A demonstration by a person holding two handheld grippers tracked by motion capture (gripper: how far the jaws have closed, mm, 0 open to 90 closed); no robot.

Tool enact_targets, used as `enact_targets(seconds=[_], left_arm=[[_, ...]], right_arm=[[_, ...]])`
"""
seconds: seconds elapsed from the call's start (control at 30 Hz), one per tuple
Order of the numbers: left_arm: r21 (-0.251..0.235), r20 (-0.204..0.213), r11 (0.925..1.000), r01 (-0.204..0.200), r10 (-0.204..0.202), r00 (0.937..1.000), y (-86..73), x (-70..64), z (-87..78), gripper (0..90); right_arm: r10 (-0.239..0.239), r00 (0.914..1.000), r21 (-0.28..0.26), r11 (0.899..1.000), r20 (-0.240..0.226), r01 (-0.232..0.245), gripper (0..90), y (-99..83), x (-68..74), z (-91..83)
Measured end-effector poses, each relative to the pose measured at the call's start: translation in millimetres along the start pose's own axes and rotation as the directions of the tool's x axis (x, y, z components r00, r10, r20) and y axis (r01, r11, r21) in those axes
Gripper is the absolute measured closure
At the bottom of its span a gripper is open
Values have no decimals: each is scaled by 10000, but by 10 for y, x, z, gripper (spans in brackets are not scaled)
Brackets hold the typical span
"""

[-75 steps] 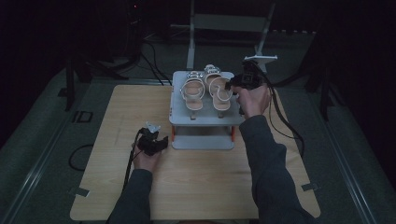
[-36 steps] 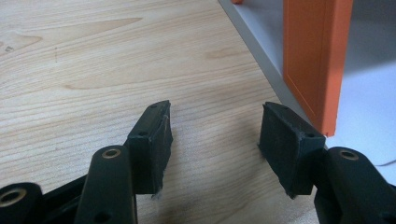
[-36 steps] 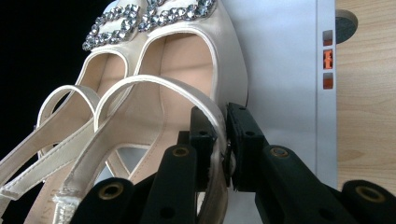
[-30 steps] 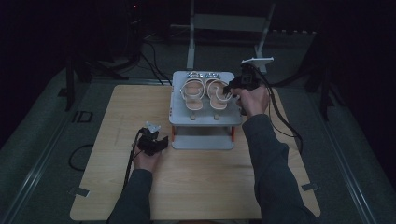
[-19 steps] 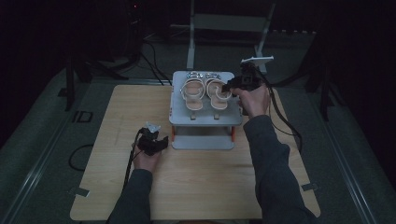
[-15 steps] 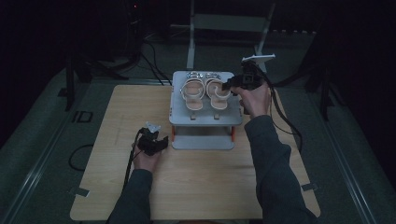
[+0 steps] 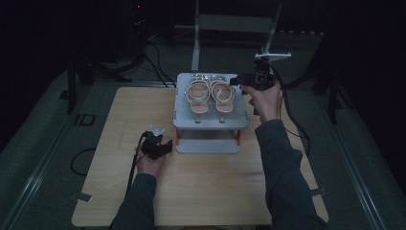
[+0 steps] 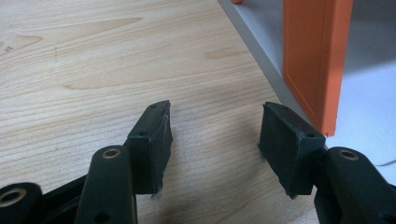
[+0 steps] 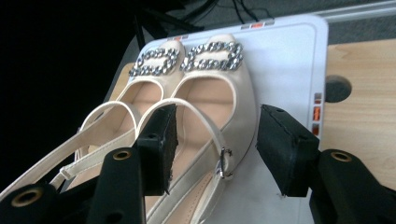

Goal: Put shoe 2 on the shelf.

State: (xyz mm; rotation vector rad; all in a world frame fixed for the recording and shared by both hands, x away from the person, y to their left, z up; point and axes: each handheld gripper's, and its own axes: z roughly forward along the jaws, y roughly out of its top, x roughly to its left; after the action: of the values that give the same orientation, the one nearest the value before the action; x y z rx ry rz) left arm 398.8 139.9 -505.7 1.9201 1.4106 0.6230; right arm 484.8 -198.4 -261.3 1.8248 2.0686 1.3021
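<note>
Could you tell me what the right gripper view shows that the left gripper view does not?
The right gripper view shows a pair of cream shoes with jewelled buckles on the grey rack's top shelf, with the right tongs open astride the nearer shoe's side. The left gripper view shows an orange rack post and the lower grey shelf beside the open left tongs. Both show the wooden table.

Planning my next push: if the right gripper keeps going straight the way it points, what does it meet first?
Probably the nearer shoe: the open right gripper straddles its side and strap, jaws apart. Depth is unclear.
</note>
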Motion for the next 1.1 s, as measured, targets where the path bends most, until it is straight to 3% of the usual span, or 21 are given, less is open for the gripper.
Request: enact_targets(seconds=[0.13,0.27,0.37,0.47,0.57,0.83,0.93,1.1], left_arm=[[0,1,10000,0,0,10000,0,0,0,440],[-2,0,10000,2,-2,10000,0,0,0,440],[-8,-2,10000,1,-1,10000,0,0,0,440],[-7,0,10000,-3,3,10000,0,0,1,439],[1,3,10000,-9,9,10000,0,0,0,438],[9,2,10000,-18,18,10000,1,-1,0,437],[8,2,10000,-18,18,10000,1,-1,0,437],[11,4,10000,-24,24,10000,1,-1,0,436]], right_arm=[[-117,9999,-338,9994,85,120,485,3,-9,-54],[-378,9973,-656,9970,633,419,565,-10,-19,-128],[-707,9914,-791,9937,1103,797,638,-42,-40,-168],[-1039,9794,-860,9890,1734,1201,711,-88,-77,-211],[-1186,9711,-908,9860,2073,1398,754,-144,-141,-263],[-1553,9595,-886,9796,2352,1803,761,-350,-306,-330],[-1752,9501,-820,9759,2581,2022,760,-450,-361,-327],[-1665,9455,-742,9781,2799,1943,765,-637,-518,-323]])
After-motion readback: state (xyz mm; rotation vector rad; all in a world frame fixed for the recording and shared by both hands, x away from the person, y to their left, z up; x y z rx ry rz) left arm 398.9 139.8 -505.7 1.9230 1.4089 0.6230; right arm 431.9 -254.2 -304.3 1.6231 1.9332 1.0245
